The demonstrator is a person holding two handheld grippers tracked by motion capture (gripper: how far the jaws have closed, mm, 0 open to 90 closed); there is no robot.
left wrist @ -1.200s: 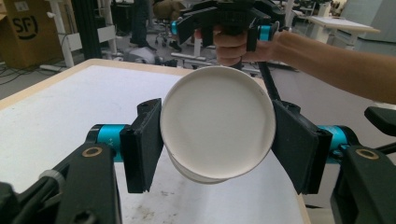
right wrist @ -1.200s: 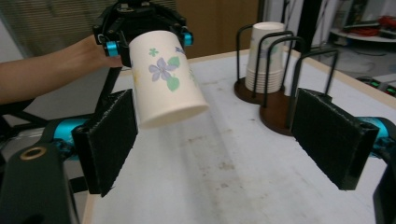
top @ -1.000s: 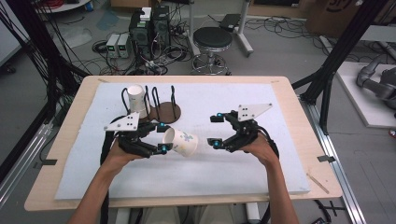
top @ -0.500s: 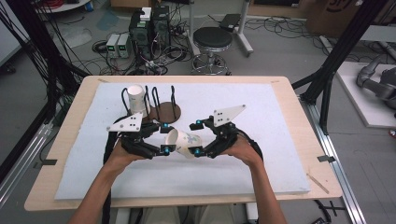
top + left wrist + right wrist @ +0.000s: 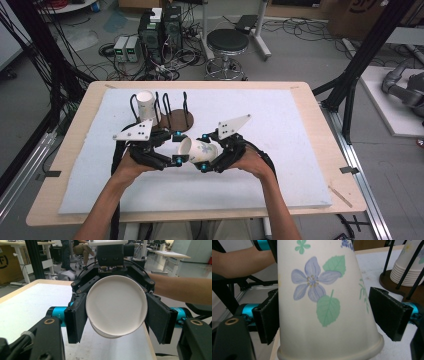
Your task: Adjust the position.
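two grippers meet at one paper cup above the white mat.

we can't see inside the cup (image 5: 198, 152), because it lies on its side with its round white bottom facing the left gripper (image 5: 176, 148). its wide rim is cut off low in the right gripper view. we count one cup in the air, smooth white paper with a purple flower and green leaves. the left gripper's jaws sit on both sides of the cup's narrow end, and we can't tell if they squeeze it. the right gripper (image 5: 204, 152) has its jaws spread apart around the wide end, the far one not touching. farther back we see one stack of the same cups (image 5: 146, 106) standing in a black wire rack (image 5: 169, 112) with a round brown base. the wooden table (image 5: 315, 130) has a soft white mat (image 5: 285, 125).
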